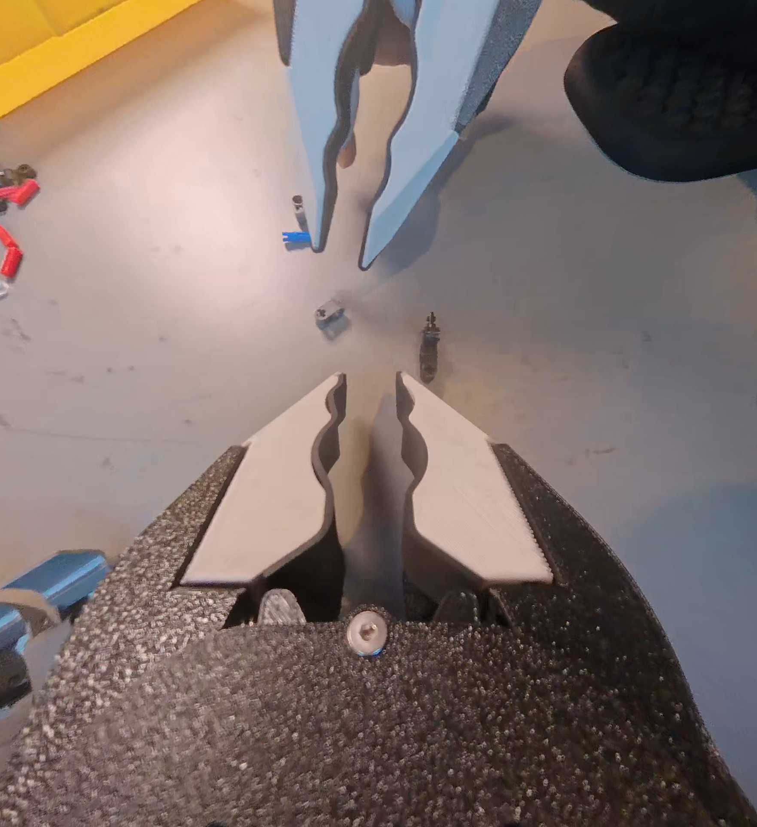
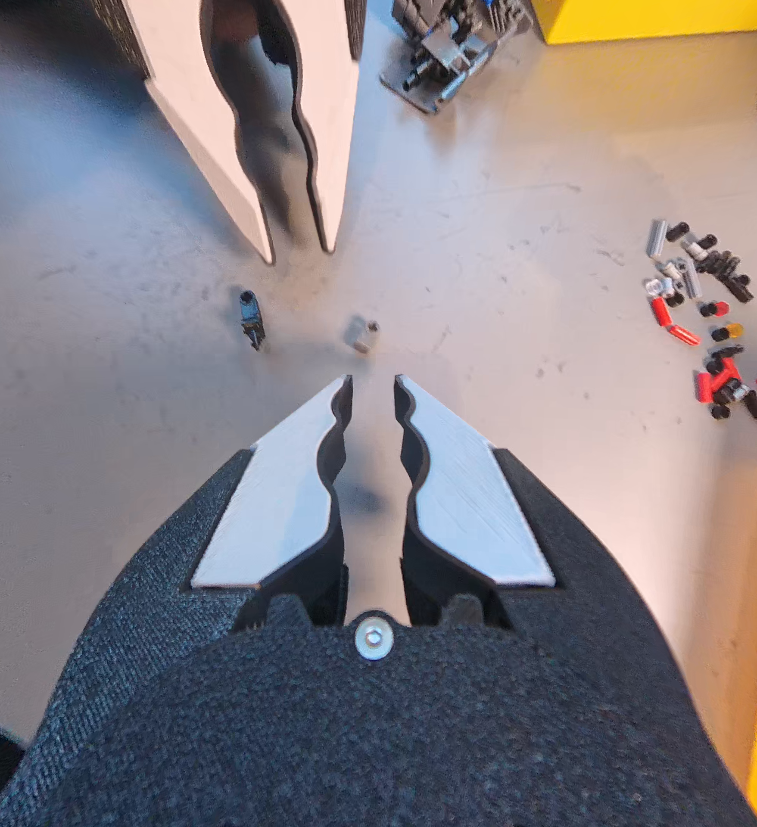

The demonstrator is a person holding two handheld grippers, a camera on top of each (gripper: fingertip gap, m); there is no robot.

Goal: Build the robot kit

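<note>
A pale grey, scuffed tabletop [image 2: 479, 232] fills both views, with a yellow bin [image 1: 32, 58] at its edge. Take the small grey connector piece [image 1: 329, 313] lying on the bare surface as the landmark.

The two claws face each other across it. The left claw [image 1: 371, 378] hangs just short of the connector, its white fingers parted by a narrow gap with nothing between them. The right claw [image 2: 373, 380] comes in from the opposite side, likewise only narrowly parted and empty, its tips near the connector but not touching it.

Well off to one side of the connector, near the yellow bin, stands a grey and black building-brick assembly [image 2: 443, 62]. Farther along the same side lies a loose scatter of red, black and grey pins [image 2: 707, 313].

Just beside the connector, apart from it, lies a dark axle-and-pin piece [image 1: 428, 347]. Beyond the connector, close by the right claw's tips, lie a small grey bush [image 1: 299, 208] and a blue pin [image 1: 295, 237].
</note>
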